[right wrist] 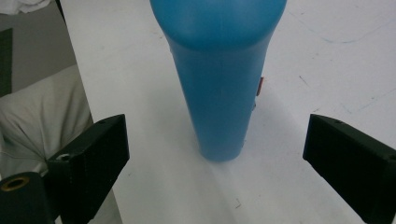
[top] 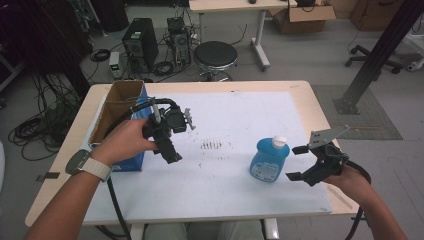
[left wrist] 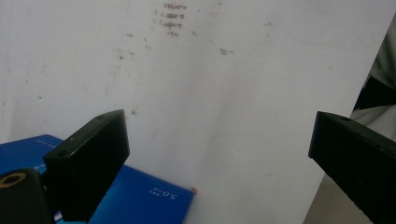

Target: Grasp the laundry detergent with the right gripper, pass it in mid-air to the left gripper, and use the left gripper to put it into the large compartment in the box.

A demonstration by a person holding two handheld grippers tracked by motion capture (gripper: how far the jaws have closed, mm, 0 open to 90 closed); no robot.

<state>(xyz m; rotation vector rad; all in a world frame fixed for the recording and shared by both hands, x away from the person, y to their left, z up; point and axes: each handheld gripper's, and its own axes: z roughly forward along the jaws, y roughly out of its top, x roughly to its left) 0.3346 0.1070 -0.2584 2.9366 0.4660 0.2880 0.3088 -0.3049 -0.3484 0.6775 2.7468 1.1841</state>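
A blue bottle [top: 269, 160] stands on the white mat [top: 225, 190].

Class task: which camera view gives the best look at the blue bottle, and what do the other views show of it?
The high view: the whole blue bottle stands upright with its white cap and label. The right gripper view crops it to the lower body between open jaws. The left gripper view faces the white mat and a blue box instead.

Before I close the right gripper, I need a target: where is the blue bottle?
The blue bottle stands upright on the white mat, right of centre, just left of the open right gripper.
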